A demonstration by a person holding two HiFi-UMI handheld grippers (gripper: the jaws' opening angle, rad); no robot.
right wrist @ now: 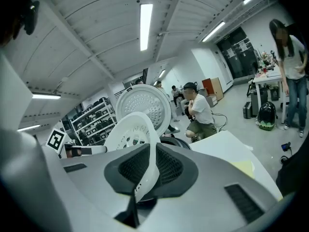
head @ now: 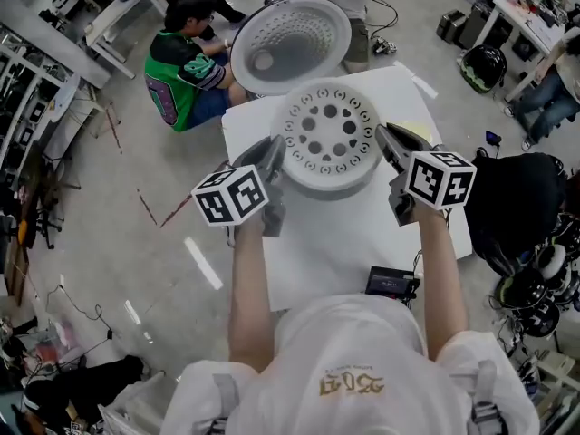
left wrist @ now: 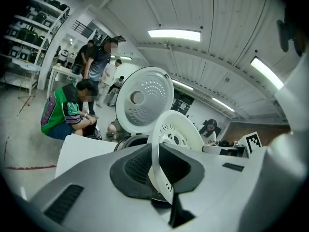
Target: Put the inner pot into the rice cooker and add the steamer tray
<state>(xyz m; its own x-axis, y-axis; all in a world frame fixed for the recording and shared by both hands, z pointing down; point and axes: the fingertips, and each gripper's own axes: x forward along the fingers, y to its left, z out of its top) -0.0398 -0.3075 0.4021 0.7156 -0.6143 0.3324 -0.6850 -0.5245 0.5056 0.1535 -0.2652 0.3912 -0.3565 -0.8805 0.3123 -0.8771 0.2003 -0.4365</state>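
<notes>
Steamer tray [head: 328, 139] | gripped by left gripper [head: 275, 149], right gripper [head: 390, 140] | rice cooker [head: 290, 43] seemingly half-hidden behind

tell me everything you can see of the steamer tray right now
The steamer tray is a round, shallow white dish, plastic by its look, its flat face pierced by rings of round holes. It is held about level over the white table, in front of the open rice cooker. The left gripper and right gripper clamp its rim on opposite sides.
</notes>
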